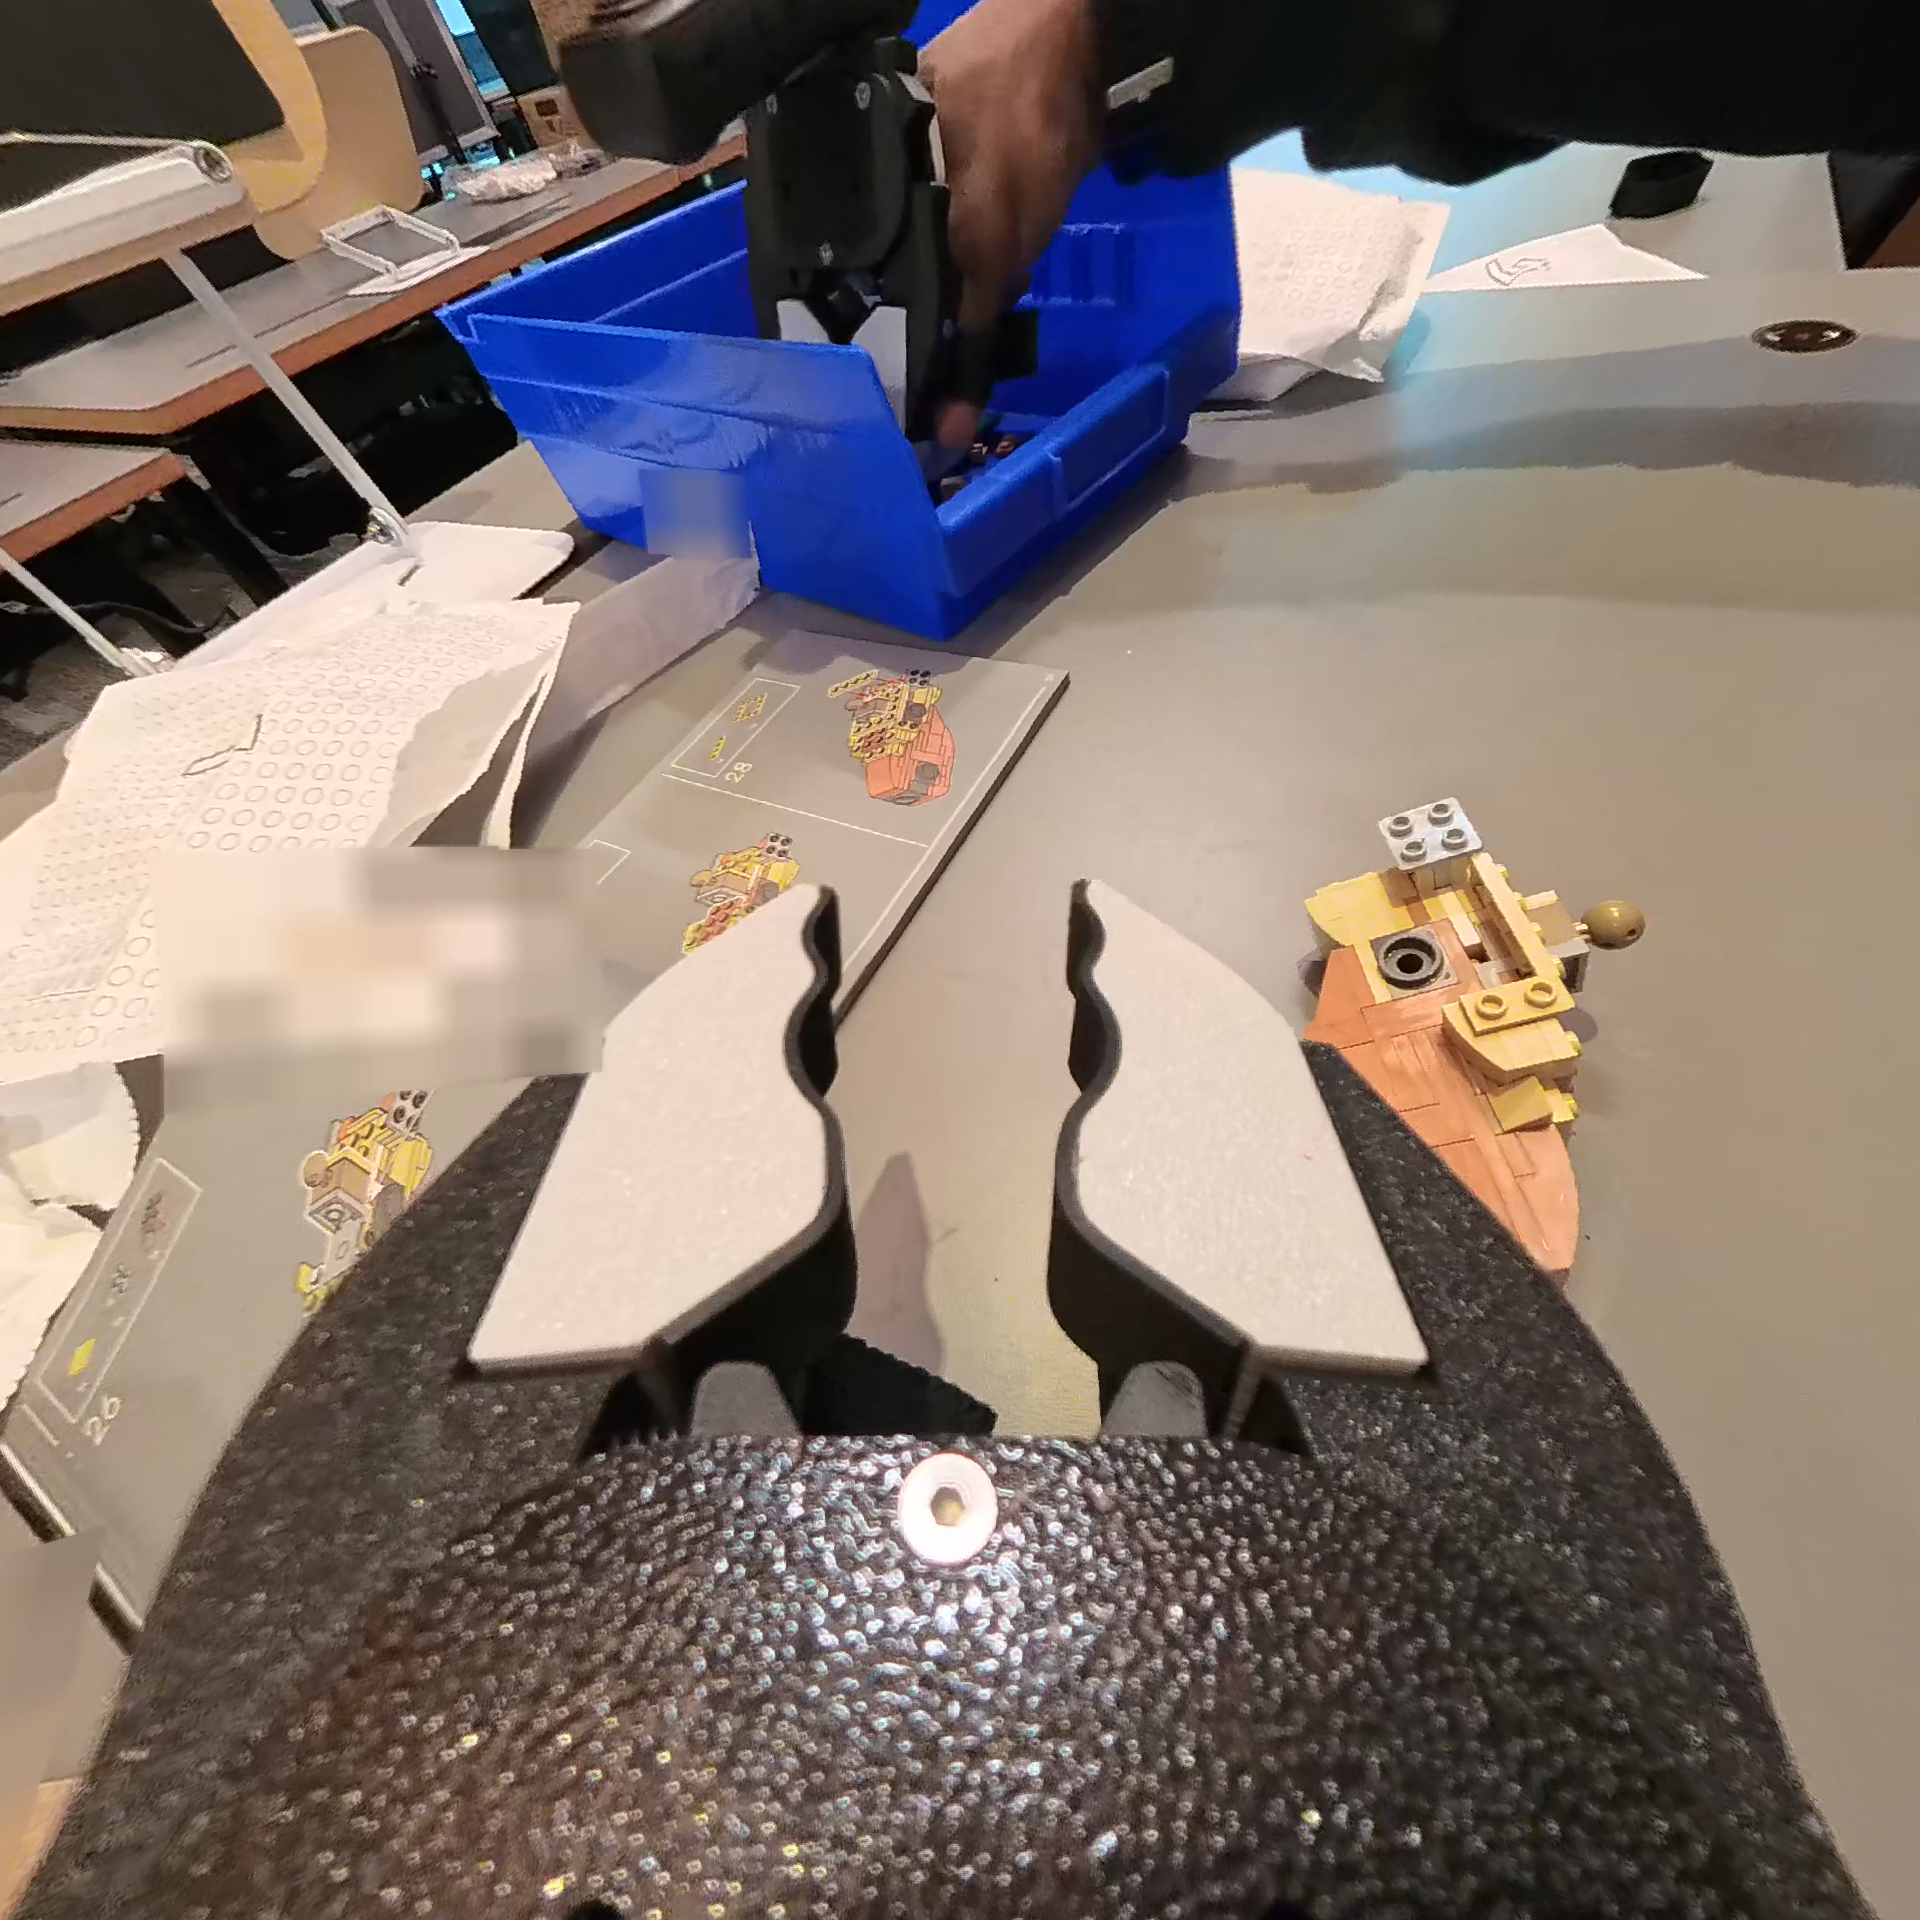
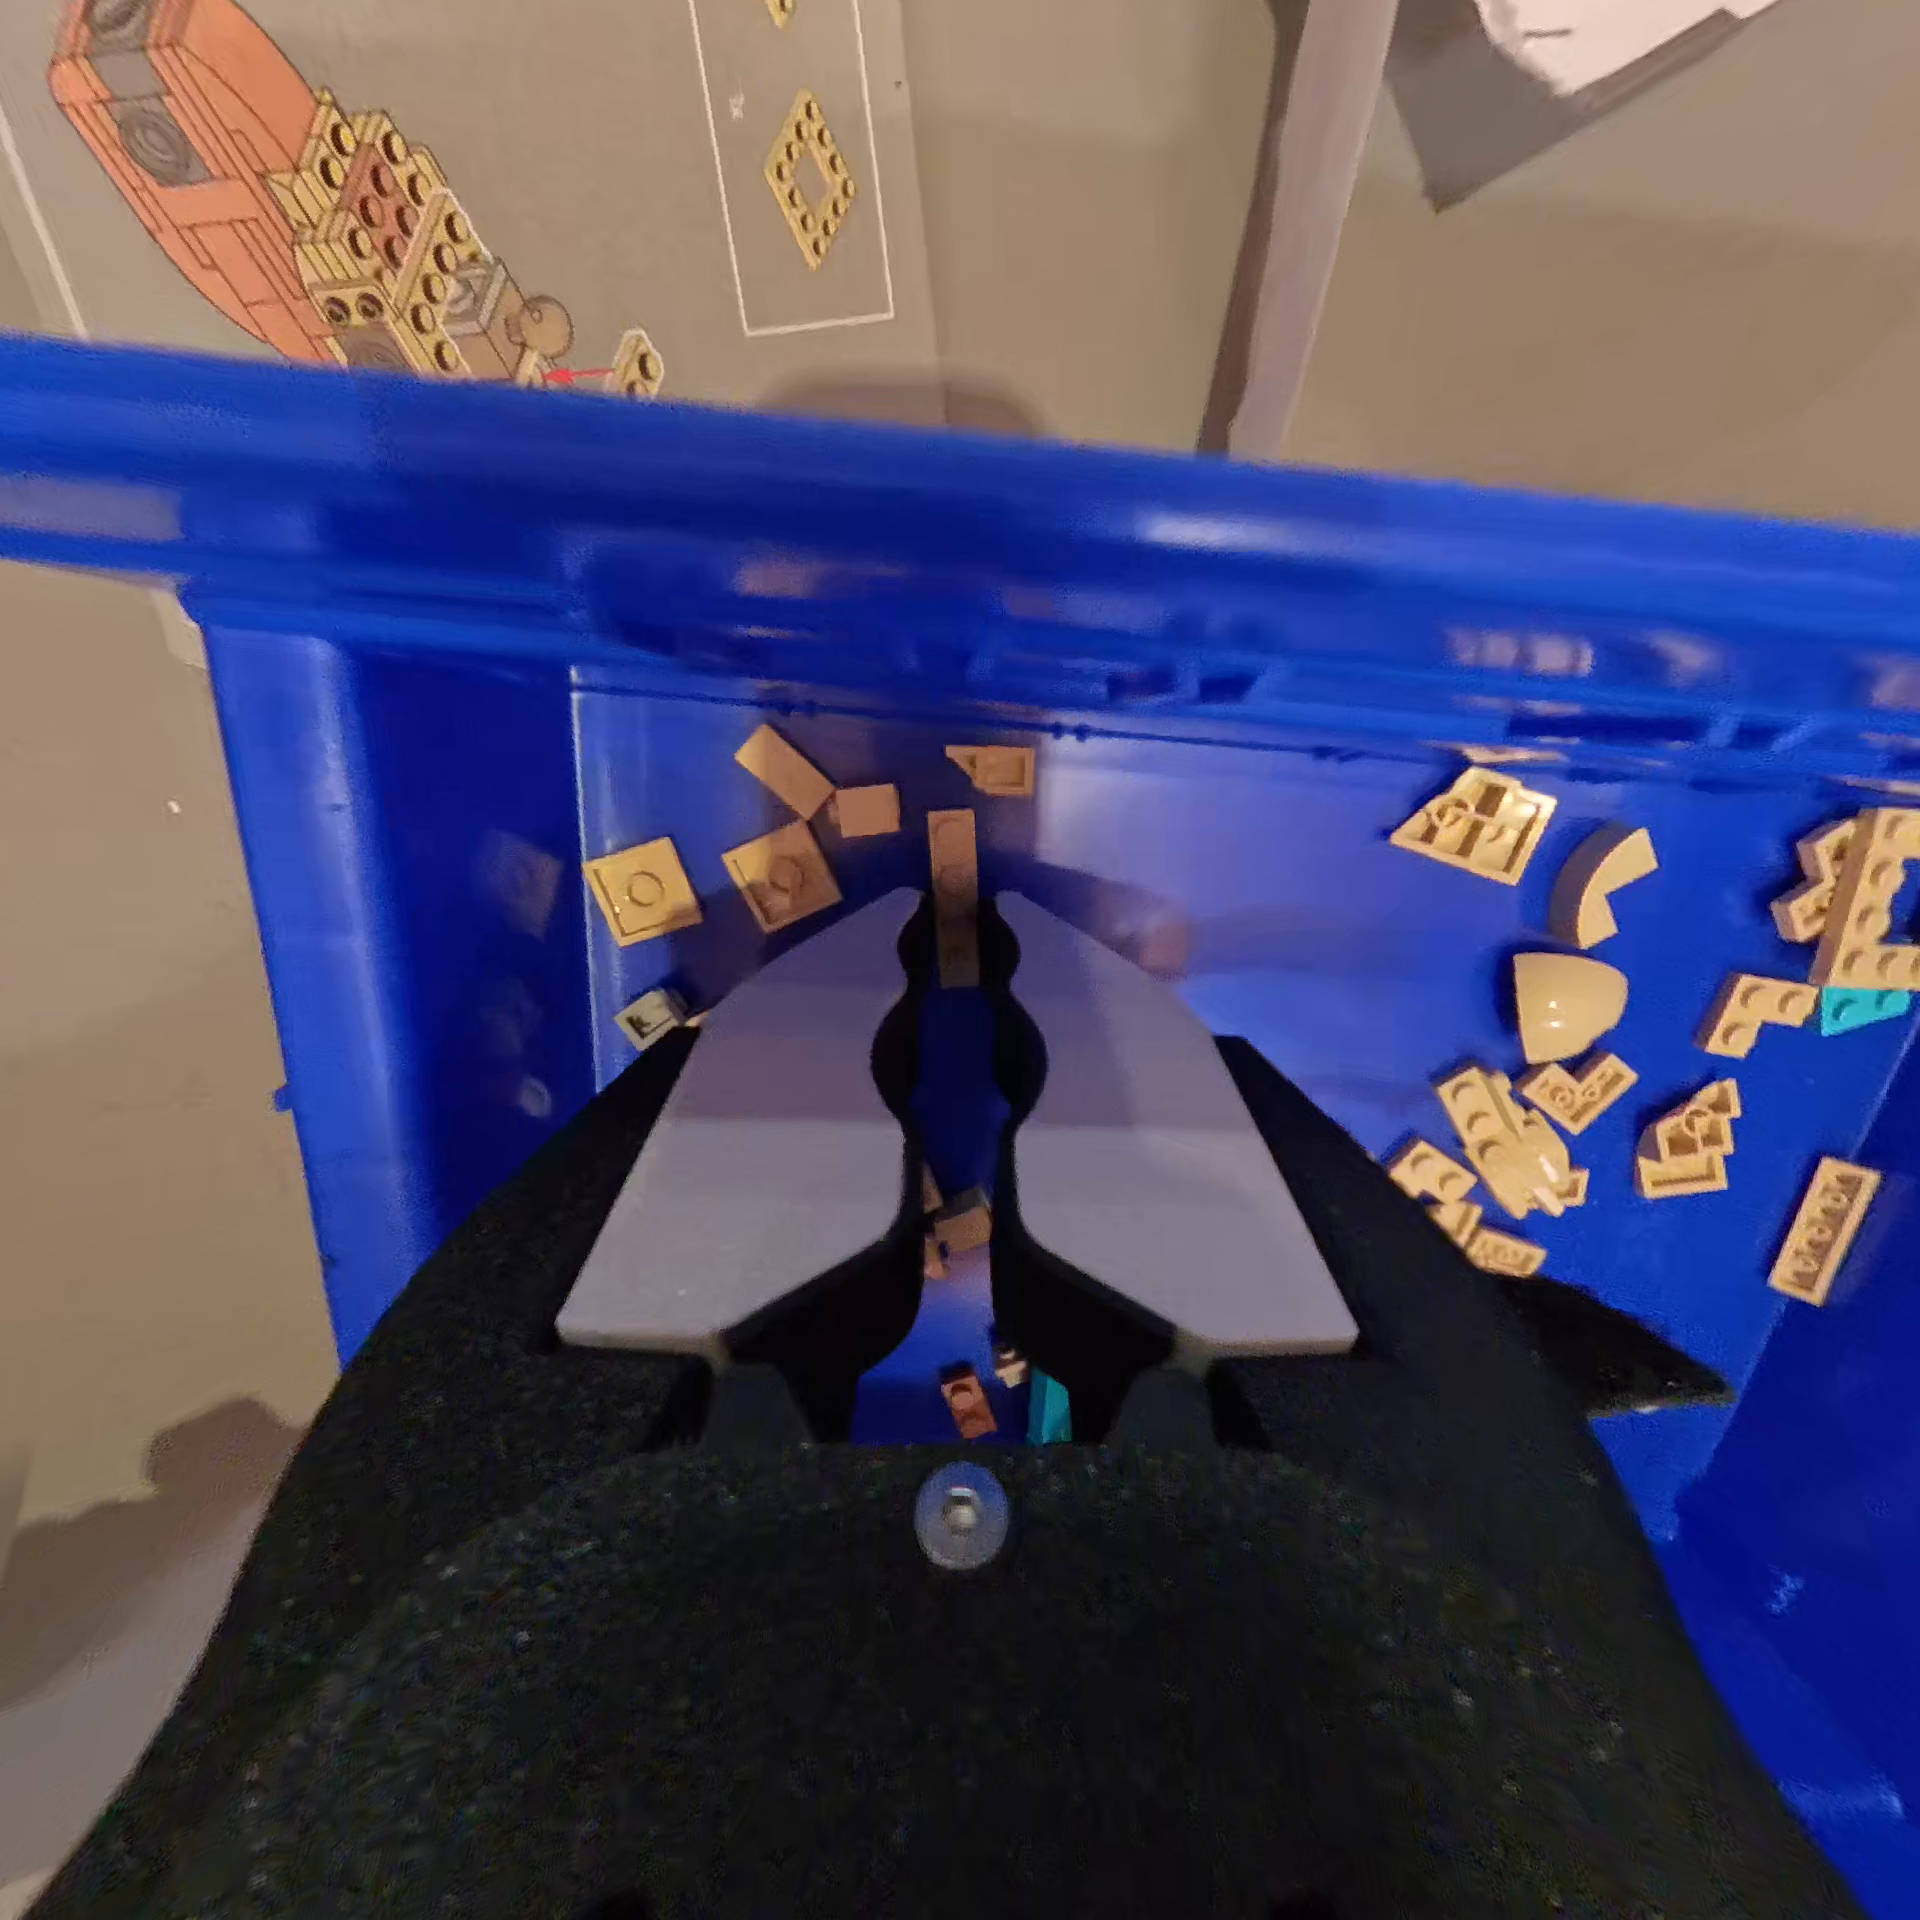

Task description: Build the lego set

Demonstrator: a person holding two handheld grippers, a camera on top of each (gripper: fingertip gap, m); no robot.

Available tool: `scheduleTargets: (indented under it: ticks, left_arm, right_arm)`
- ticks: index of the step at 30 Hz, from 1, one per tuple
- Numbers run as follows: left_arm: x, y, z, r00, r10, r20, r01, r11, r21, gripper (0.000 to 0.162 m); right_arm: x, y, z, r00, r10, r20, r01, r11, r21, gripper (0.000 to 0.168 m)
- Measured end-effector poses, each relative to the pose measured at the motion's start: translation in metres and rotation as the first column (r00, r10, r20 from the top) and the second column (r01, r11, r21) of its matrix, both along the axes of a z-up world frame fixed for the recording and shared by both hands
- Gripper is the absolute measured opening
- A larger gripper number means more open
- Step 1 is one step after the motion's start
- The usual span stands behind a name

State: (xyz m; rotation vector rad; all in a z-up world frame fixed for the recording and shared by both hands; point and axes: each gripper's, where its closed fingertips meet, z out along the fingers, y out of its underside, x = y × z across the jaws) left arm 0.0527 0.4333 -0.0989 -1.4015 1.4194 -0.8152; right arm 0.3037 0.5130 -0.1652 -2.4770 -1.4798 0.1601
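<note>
My right gripper (image 2: 958, 912) reaches down into the blue bin (image 2: 935, 540) and is shut on a narrow tan Lego plate (image 2: 953, 852), which sticks out past its tips. Several loose tan pieces (image 2: 1475, 836) lie on the bin floor around it. In the left wrist view a hand holds that gripper (image 1: 951, 416) inside the bin (image 1: 831, 488). My left gripper (image 1: 951, 904) is open and empty, low over the grey table. The partly built brown and tan ship model (image 1: 1455, 1039) lies just right of its right finger.
The open instruction booklet (image 1: 831, 769) lies flat between my left gripper and the bin; it also shows beyond the bin in the right wrist view (image 2: 623, 208). Torn white paper sheets (image 1: 291, 748) lie at the left, more paper (image 1: 1320, 270) behind the bin. One gripper's finger ends stand about 30 centimetres off the other's.
</note>
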Motion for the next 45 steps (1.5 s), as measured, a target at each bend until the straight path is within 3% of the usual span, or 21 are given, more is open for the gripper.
scheduleTargets:
  ticks: [3,7,13,17,20,29,35,39,45]
  left_arm:
    - [-0.001,-0.006,-0.001,0.999,-0.031,-0.010,0.031,0.999,-0.008,0.042]
    - [-0.006,-0.026,0.002,0.996,-0.090,-0.010,0.090,0.996,-0.004,0.043]
    - [-0.019,-0.080,-0.011,0.975,-0.178,-0.132,0.200,0.965,0.171,0.051]
    - [-0.014,-0.101,-0.031,0.948,-0.162,-0.274,0.254,0.904,0.345,0.055]
    - [-0.008,-0.107,-0.039,0.933,-0.155,-0.324,0.283,0.872,0.399,0.054]
    - [-0.001,-0.098,-0.052,0.896,-0.098,-0.434,0.319,0.821,0.473,0.039]
    - [0.000,-0.089,-0.049,0.919,-0.029,-0.392,0.170,0.929,0.330,0.037]
    - [0.002,-0.086,-0.044,0.944,-0.020,-0.330,0.063,0.991,0.122,0.036]
    - [-0.001,-0.080,-0.035,0.978,-0.025,-0.209,-0.028,0.969,-0.245,0.036]
  right_arm:
    - [0.003,-0.003,0.010,0.999,-0.044,0.013,0.043,0.998,0.054,0.008]
    - [0.000,-0.017,0.050,0.992,-0.115,-0.051,0.123,0.977,0.176,0.008]
    - [-0.047,-0.097,0.104,0.969,-0.098,-0.226,0.169,0.933,0.318,0.008]
    - [-0.090,-0.144,0.092,0.914,-0.104,-0.392,0.230,0.929,0.290,0.008]
    - [-0.118,-0.164,0.069,0.859,-0.125,-0.496,0.268,0.936,0.228,0.007]
    - [-0.157,-0.182,0.041,0.765,-0.171,-0.621,0.318,0.939,0.133,0.008]
    - [-0.181,-0.188,0.037,0.725,-0.202,-0.658,0.354,0.930,0.104,0.008]
    - [-0.198,-0.184,0.036,0.712,-0.209,-0.671,0.364,0.926,0.097,0.008]
    - [-0.210,-0.166,0.038,0.699,-0.235,-0.675,0.399,0.912,0.096,0.008]
